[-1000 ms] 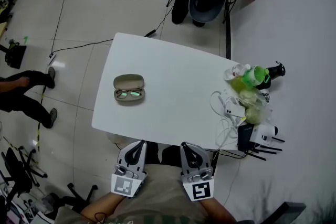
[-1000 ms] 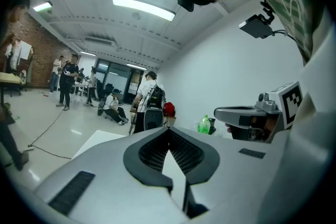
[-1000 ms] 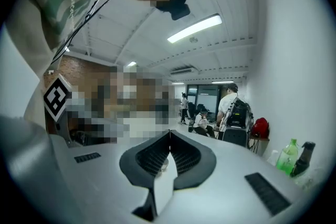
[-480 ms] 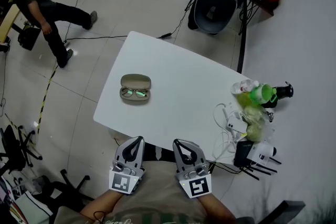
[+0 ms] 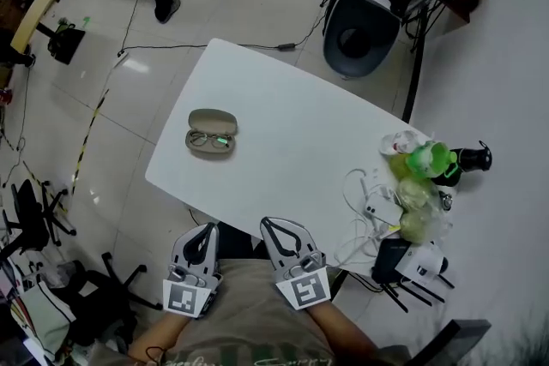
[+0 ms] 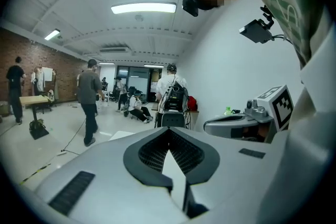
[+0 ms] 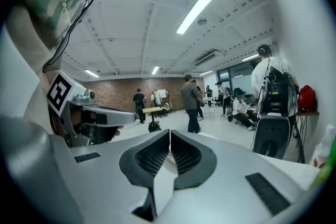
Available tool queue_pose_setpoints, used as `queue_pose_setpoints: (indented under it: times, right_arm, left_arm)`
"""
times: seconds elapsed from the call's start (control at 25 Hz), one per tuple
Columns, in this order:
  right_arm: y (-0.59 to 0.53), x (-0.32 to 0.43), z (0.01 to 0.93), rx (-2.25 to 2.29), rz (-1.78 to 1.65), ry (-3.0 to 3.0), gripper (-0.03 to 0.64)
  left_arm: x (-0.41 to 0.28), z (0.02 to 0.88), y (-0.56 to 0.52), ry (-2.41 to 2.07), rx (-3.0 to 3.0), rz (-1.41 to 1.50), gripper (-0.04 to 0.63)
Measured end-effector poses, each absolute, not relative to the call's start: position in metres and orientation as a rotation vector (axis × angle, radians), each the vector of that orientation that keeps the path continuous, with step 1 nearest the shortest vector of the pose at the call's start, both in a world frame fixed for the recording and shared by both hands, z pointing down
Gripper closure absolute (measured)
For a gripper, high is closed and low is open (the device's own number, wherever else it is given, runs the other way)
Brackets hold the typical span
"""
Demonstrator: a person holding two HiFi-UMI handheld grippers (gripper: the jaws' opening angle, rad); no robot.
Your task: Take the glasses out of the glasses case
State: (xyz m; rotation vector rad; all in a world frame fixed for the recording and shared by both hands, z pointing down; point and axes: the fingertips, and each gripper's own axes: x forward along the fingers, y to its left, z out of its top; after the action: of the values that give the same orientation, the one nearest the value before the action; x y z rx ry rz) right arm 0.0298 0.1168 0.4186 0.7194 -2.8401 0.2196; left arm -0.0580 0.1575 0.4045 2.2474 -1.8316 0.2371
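Glasses lie in the open glasses case; left tool and right tool closed, empty.

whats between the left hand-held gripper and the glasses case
Only bare white table, per the head view; no object lies between the left hand-held gripper and the open glasses case.

Holding left gripper and right gripper side by side off the near edge of the white table, well apart from the open glasses case cradling glasses.
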Motion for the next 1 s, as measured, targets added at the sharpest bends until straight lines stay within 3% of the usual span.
queue_pose_setpoints:
  times: [0.36,0.8,0.88,1.0]
  right_arm:
    - [0.116,0.009,0.445,0.598,0.246,-2.721,0.603]
    - [0.071,-0.099,0.502,0.320,0.129,-2.521,0.598]
    - [0.063,-0.113,0.521,0.274,0.115,-2.483,0.541]
    - [0.044,-0.132,0.553,0.198,0.059,-2.412,0.541]
  left_arm:
    - [-0.075,0.395,0.145,-1.841,2.261,0.138,0.588]
    - [-0.119,0.407,0.142,-1.728,2.265,-0.052,0.588]
    - [-0.129,0.413,0.144,-1.737,2.230,-0.077,0.588]
    - [-0.143,0.421,0.144,-1.765,2.172,-0.113,0.588]
